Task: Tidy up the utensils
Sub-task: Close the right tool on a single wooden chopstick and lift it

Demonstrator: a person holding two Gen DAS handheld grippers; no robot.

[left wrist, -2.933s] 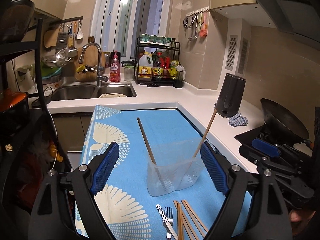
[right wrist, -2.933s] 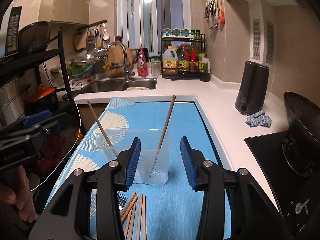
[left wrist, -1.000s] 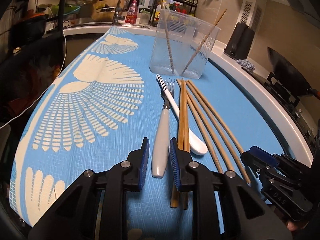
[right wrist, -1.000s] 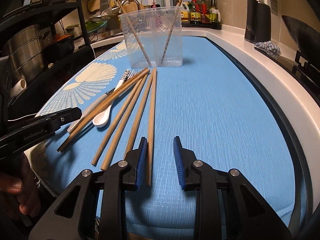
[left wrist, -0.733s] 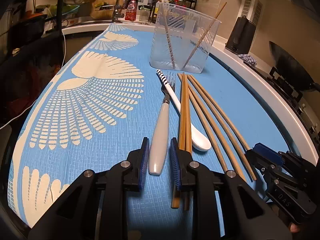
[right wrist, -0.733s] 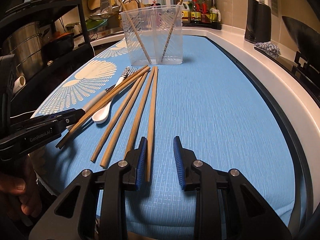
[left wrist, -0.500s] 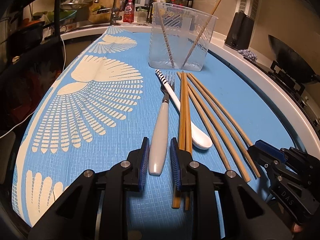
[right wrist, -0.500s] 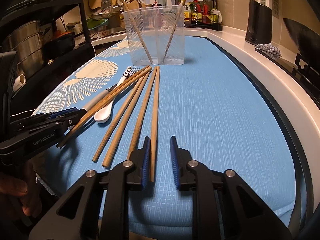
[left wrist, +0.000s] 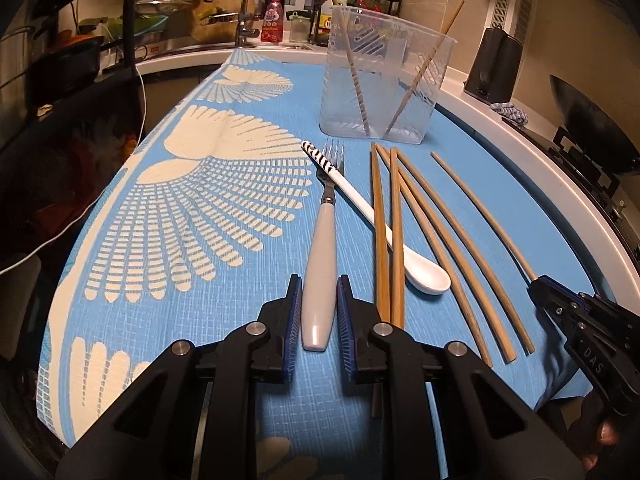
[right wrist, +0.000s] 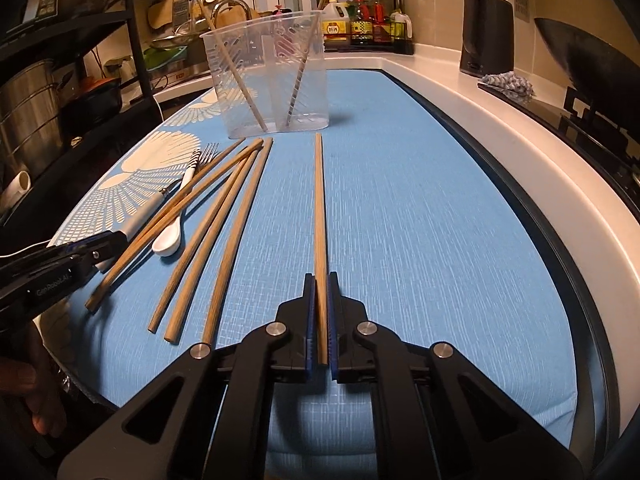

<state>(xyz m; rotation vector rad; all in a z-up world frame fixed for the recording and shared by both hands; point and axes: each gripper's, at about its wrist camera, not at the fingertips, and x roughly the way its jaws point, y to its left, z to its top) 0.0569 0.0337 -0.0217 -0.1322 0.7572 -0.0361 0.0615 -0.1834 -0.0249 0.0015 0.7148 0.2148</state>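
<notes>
My left gripper [left wrist: 318, 284] is shut on the white handle of the fork [left wrist: 322, 248], which lies on the blue cloth [left wrist: 200, 220]. My right gripper [right wrist: 321, 280] is shut on one wooden chopstick [right wrist: 319, 208] and holds it apart from the others, pointing at the clear plastic container [right wrist: 266, 76]. The container [left wrist: 386, 72] holds two chopsticks upright. A white spoon [left wrist: 420, 272] and several loose chopsticks [left wrist: 432, 236] lie between the grippers; the chopsticks also show in the right wrist view [right wrist: 224, 220].
A black kettle [right wrist: 486, 40] and a rag [right wrist: 508, 82] stand on the white counter at the right. A wok [left wrist: 588, 128] sits on the stove. The sink and faucet [left wrist: 236, 4] are at the back left, a bottle rack [right wrist: 360, 16] behind the container.
Both grippers closed: the left on the fork handle, the right on one chopstick. That chopstick has shifted to the right, away from the bundle.
</notes>
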